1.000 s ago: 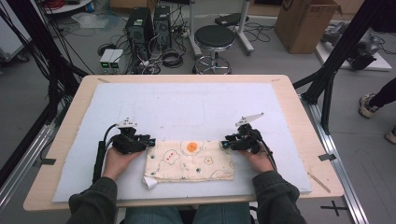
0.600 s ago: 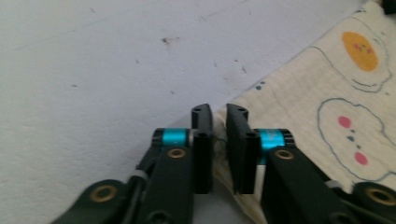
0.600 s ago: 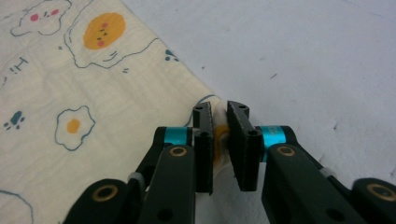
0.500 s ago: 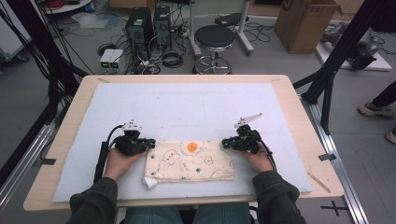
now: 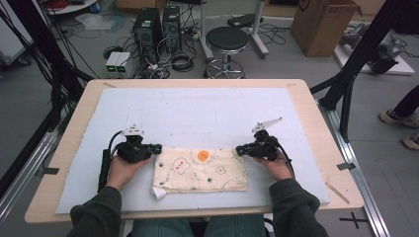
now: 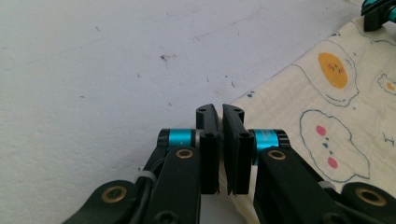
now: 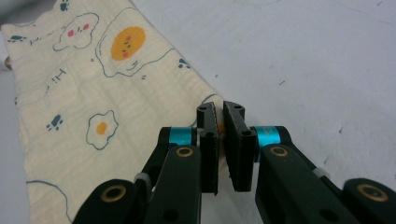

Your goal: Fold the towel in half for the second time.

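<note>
The cloth [image 5: 199, 170] is a cream, lightly crinkled woven fabric, folded into a rough rectangle and printed with fried-egg shapes, small dark paw marks and one solid orange disc. It lies flat on the white mat [image 5: 197, 113], between the two grippers. One corner at its near left edge is turned out, showing a white underside.

The left gripper [image 5: 156, 147] is held in the person's left hand [image 5: 123, 168]. In the left gripper view, the left gripper [image 6: 220, 109] has its jaws clenched, with the far left corner of the cloth [image 6: 327, 102] reaching in between them; the black pads pinch the fabric edge. The rest of the cloth spreads to the right of this tool.

The right gripper [image 5: 239, 149] is held in the right hand [image 5: 274, 165]. In the right gripper view, the right gripper [image 7: 221, 109] is likewise closed on the cloth [image 7: 93, 102], with a sliver of printed fabric visible in the narrow slot between the pads. The cloth extends to the left of and beyond this tool.

Both tools are matte black with turquoise collars and brass-coloured pivot screws (a grey three-cornered plate tops each one).

The mat has a rough, speckled foam-like surface and covers most of a pale wooden table [image 5: 306, 98] with rounded corners.
</note>
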Action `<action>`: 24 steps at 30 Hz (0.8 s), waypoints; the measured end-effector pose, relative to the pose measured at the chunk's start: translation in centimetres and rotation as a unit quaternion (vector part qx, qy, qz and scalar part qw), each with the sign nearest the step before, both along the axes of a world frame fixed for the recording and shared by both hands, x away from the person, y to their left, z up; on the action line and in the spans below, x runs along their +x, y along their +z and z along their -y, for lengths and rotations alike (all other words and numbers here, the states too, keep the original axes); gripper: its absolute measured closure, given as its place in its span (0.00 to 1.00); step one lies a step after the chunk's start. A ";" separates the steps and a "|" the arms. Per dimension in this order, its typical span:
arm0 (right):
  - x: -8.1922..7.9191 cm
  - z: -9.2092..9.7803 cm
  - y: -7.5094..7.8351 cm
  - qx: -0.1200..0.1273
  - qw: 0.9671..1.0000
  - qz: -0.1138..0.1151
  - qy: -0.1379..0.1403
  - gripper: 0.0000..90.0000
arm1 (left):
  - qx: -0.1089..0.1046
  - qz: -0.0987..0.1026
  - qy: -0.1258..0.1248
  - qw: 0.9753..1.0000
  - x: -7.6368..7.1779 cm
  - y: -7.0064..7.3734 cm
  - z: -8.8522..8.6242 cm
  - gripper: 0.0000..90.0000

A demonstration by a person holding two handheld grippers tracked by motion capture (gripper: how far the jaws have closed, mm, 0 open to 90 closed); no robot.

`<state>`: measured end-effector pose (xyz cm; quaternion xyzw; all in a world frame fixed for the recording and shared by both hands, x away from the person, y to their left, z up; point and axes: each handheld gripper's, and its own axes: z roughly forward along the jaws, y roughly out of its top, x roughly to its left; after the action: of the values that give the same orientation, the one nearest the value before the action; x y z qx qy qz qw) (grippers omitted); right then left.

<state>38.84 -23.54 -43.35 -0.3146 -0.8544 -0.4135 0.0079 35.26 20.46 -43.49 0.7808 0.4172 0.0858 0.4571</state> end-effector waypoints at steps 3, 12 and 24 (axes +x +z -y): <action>0.0 0.0 0.1 0.001 1.000 -0.002 0.000 0.94 | 0.000 -0.002 -0.003 1.000 0.1 0.1 -0.1 0.94; 0.6 -0.1 1.6 0.007 1.000 0.016 -0.001 0.94 | -0.009 0.018 0.007 1.000 0.7 1.3 -0.3 0.95; 2.1 -0.3 2.9 0.012 1.000 0.021 -0.010 0.94 | -0.020 0.032 0.017 0.999 1.8 2.3 -0.8 0.94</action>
<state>40.98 -23.20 -40.43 -0.3141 -0.8464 -0.4300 -0.0100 37.09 21.29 -41.19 0.7612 0.4174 0.1099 0.4840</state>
